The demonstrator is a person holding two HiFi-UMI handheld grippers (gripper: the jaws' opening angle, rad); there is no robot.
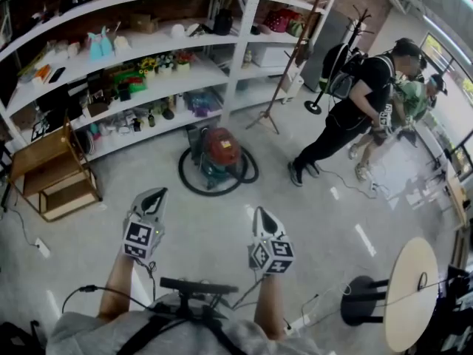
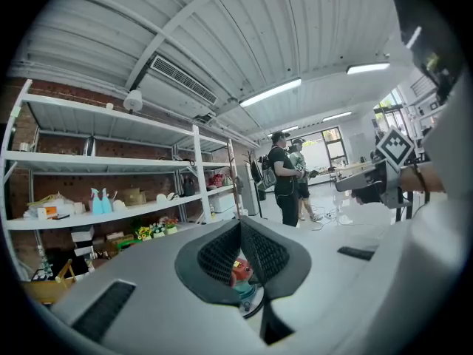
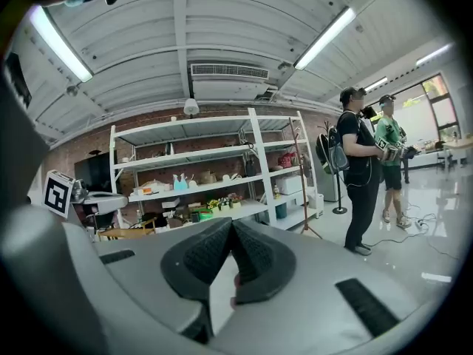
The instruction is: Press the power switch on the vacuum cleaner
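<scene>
Steep downward look over a pale, glossy floor point(image 1: 207, 224). Low in the head view, the left gripper point(image 1: 154, 194) and the right gripper point(image 1: 263, 213), side by side, apart from each other, both pointing forward.

Left gripper's jaws closed with the tips touching, nothing gripped. Right gripper's jaws likewise pressed together at the tips and empty.

Ahead of both grippers and well apart from them, a canister vacuum cleaner with a red domed lid and a green body point(image 1: 220, 152). Stands on the floor just in front of a long white shelving unit point(image 1: 238, 58), with its black hose point(image 1: 194, 188) curled in a ring around the base. Also glimpsed in the left gripper view, through the gap behind the closed tips. Power switch too small to make out.

Shelves crowded with small colourful items, a brick wall behind.

At the left, a small wooden stand point(image 1: 48, 172) beside the shelving. At the right, two people point(image 1: 355, 109) standing close together, one in black with a backpack, the other in green. Near the right edge, a round pale tabletop point(image 1: 412, 294) on a black base.
</scene>
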